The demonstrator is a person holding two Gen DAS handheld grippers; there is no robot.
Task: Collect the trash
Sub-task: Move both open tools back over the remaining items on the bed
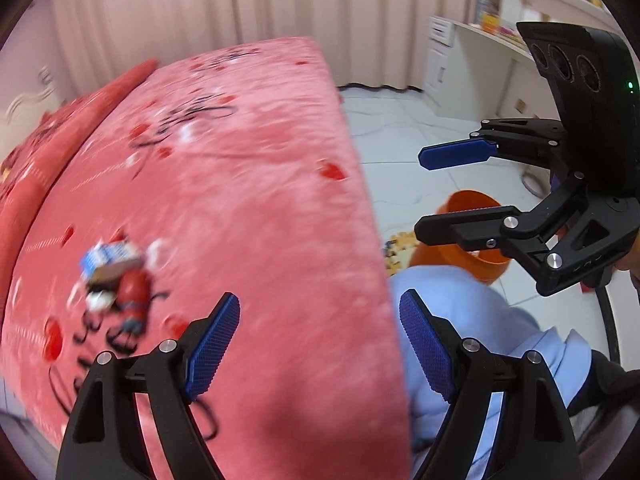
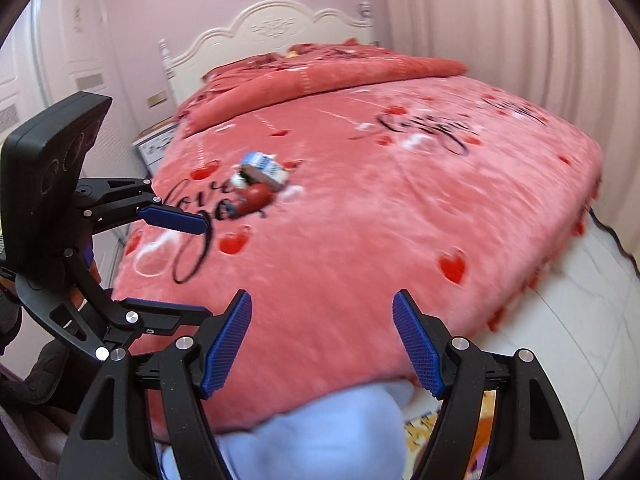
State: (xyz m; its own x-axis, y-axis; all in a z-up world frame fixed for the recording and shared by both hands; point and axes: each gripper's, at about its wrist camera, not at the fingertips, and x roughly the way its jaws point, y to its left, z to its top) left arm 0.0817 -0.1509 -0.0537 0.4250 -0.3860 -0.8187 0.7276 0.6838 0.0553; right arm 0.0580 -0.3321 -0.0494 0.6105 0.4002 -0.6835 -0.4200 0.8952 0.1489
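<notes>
Two black grippers with blue ribbed pads are hovering over the near edge of a wide bed covered in a pink plush blanket printed with red hearts and black script. The left gripper is standing with its jaws wide apart and nothing between them, and the right gripper is likewise parted and holding nothing, so both seem to be getting ready for a pick rather than carrying anything.

The task's things are lying together in a small pile of trash out on the blanket, towards the headboard side: a blue-and-white carton, a red rounded wrapper and some brown and white scraps, blurred too much to name further. The pile is sitting well apart from both grippers, probably within reach only by leaning across the mattress.

An orange plastic bucket is standing on the white tiled floor beside the bed, likely placed there as the bin so that each item needs only a short carry off the edge. A person's knee in pale blue trousers is pressing against the bed's side below the grippers. Nothing is lying between the grippers and the pile; the soft blanket may be yielding under a grasp, and the folded red quilt near the cream headboard is staying clear.
</notes>
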